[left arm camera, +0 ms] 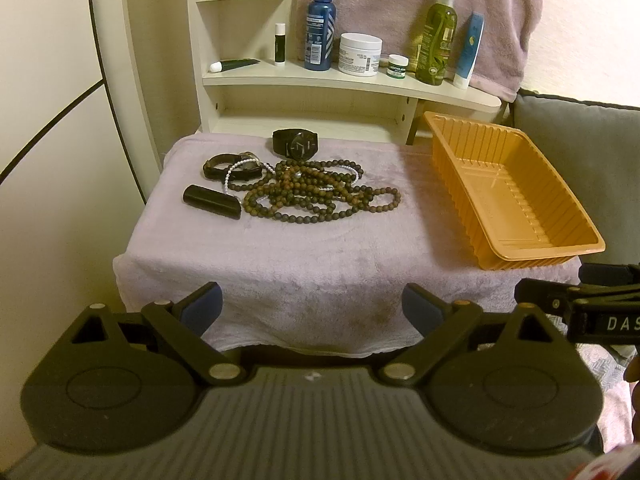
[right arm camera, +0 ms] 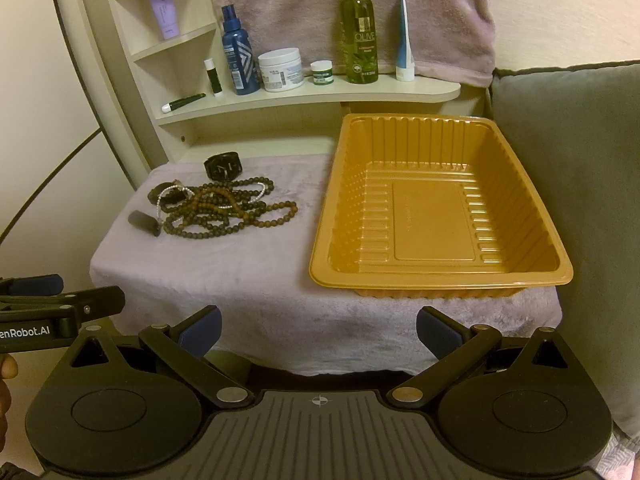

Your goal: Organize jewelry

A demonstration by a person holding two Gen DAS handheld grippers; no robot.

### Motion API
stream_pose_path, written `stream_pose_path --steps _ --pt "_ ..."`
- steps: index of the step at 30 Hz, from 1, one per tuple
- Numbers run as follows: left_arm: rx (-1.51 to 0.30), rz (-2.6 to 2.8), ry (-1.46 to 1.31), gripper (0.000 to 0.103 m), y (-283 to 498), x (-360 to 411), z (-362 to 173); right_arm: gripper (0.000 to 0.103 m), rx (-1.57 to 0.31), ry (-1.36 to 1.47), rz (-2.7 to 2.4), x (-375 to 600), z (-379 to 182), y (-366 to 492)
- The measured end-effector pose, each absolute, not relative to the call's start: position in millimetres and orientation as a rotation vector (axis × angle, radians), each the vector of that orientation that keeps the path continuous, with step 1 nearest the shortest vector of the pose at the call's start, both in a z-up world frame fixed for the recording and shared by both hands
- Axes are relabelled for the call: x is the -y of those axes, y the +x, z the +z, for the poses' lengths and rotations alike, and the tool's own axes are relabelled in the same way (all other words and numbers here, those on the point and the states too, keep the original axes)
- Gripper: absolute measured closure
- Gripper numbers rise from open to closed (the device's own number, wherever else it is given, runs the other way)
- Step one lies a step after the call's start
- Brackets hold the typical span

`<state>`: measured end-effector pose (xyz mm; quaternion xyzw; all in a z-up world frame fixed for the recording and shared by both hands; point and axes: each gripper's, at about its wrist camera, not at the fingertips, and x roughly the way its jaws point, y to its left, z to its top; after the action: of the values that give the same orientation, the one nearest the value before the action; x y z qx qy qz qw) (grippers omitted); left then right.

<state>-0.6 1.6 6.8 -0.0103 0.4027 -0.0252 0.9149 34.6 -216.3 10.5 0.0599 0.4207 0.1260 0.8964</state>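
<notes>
2 hand-held grippers [left arm camera: 312, 306] [right arm camera: 318, 330] wide open, empty

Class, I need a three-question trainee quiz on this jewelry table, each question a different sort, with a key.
1. True or false: the orange tray already holds jewelry.
2. What lies farthest back on the towel: A) black watch B) bead necklaces C) dark oblong case?
3. Fill in: the left claw and right claw are both ____.

Key: 1 false; 2 A; 3 open.
</notes>
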Motion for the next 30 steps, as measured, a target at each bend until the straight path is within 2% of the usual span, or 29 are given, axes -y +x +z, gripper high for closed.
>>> stream_pose_path --steps 30 --pt "-0.829 -0.054 -0.031 0.007 -3.7 -0.7 5.8 0.000 -0.873 0.127 0.260 217.7 10.7 34.4"
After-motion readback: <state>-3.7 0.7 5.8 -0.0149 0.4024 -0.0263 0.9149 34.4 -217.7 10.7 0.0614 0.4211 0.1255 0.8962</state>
